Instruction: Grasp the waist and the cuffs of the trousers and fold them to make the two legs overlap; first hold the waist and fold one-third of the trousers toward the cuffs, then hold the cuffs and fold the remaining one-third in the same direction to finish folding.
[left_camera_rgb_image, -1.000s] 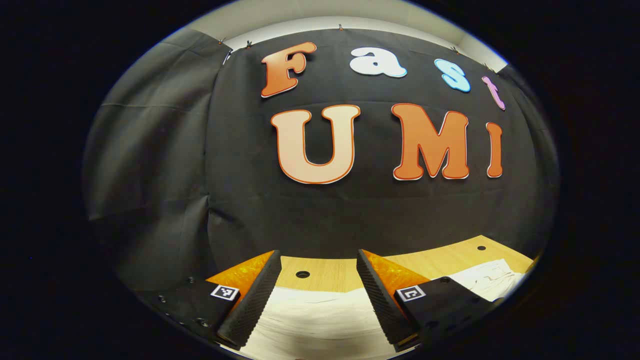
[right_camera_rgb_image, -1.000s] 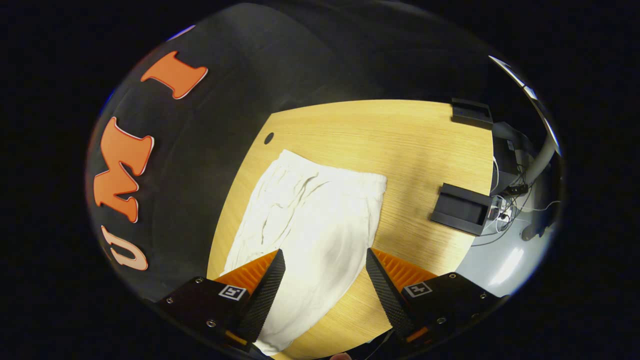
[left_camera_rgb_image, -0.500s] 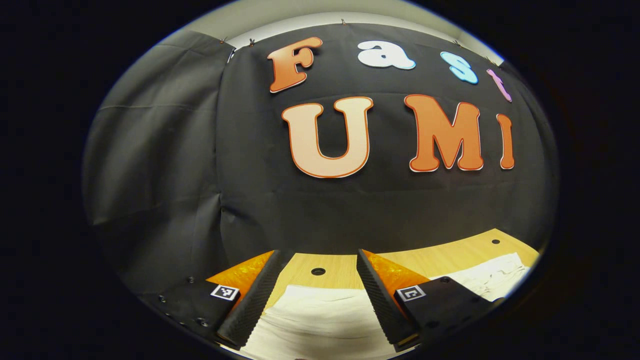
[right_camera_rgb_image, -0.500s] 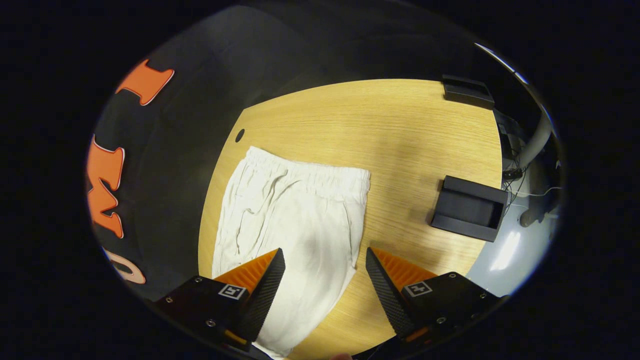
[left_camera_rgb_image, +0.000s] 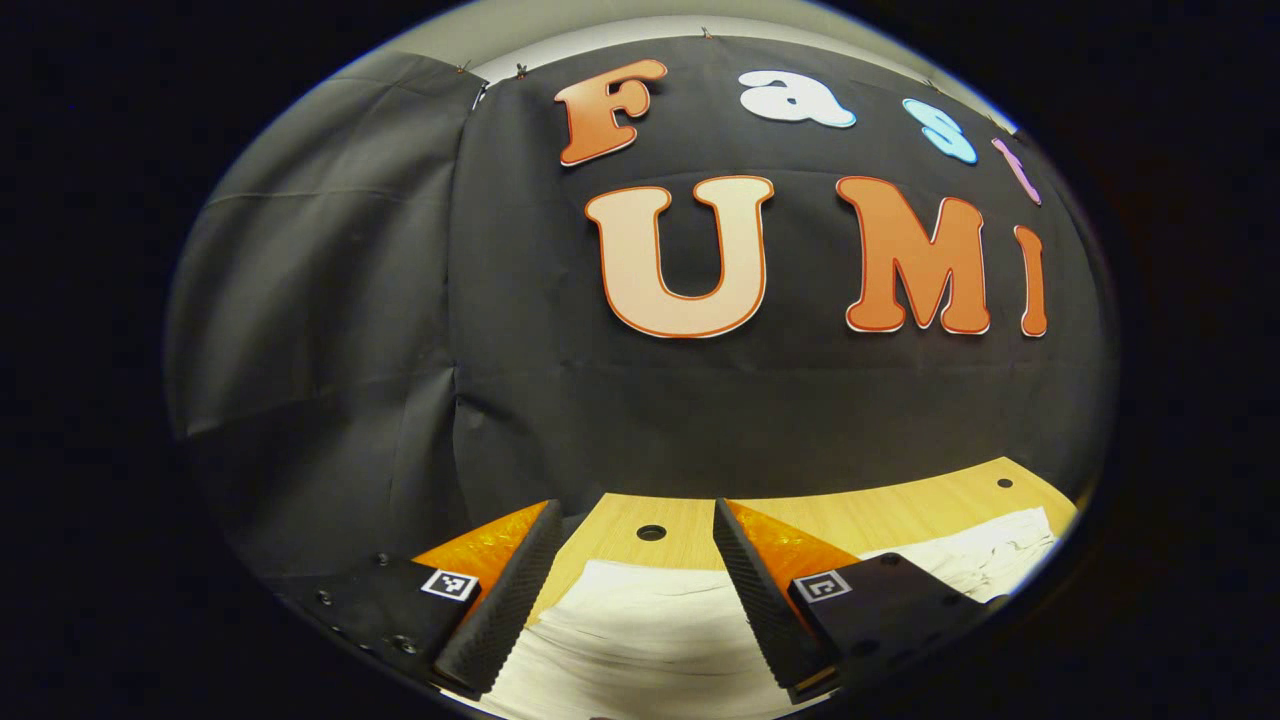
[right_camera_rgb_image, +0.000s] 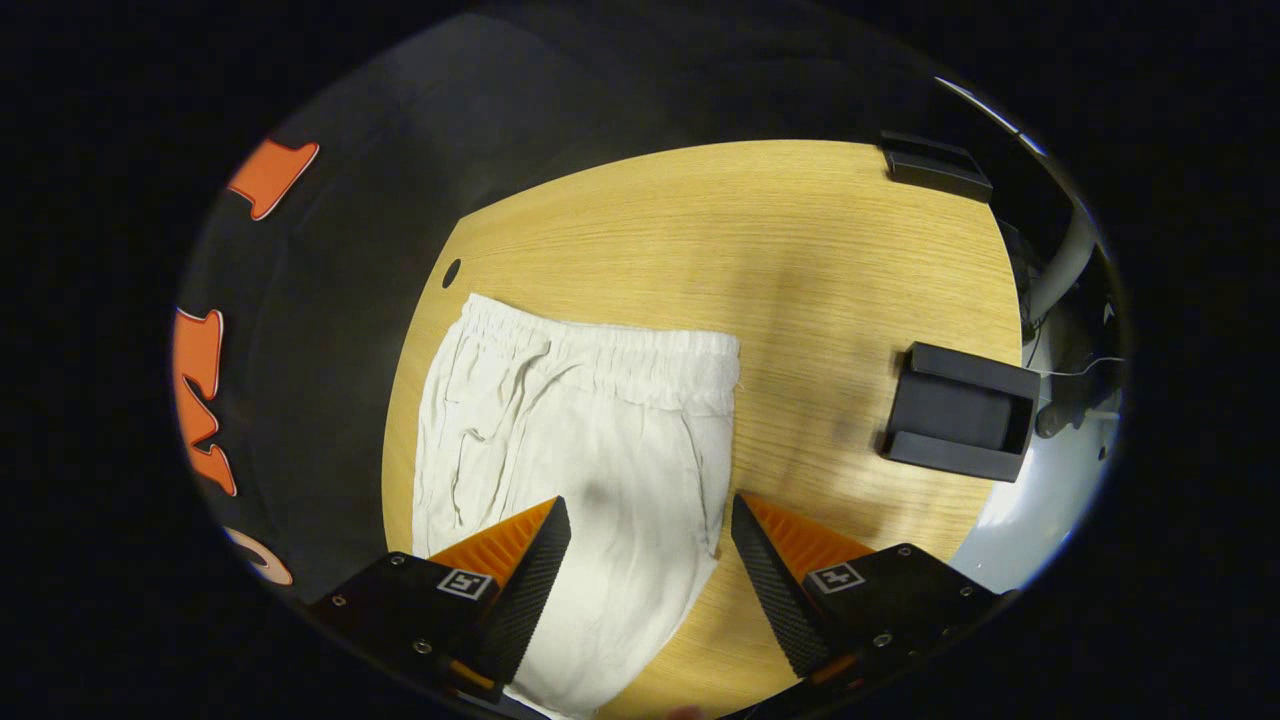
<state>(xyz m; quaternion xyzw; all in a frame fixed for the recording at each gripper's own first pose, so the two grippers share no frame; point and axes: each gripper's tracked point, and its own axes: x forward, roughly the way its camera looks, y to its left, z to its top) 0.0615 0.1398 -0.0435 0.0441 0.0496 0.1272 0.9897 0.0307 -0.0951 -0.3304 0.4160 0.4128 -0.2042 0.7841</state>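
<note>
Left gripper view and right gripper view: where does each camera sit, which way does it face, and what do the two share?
Left gripper view: rides low on the left tongs, looking level across the table at the booth wall; its own open fingers show above the white trousers.
Right gripper view: rides higher on the right tongs, looking down on the trousers' waist and a black holder; its own open fingers show.
Shared: trousers, table, wall.
</note>
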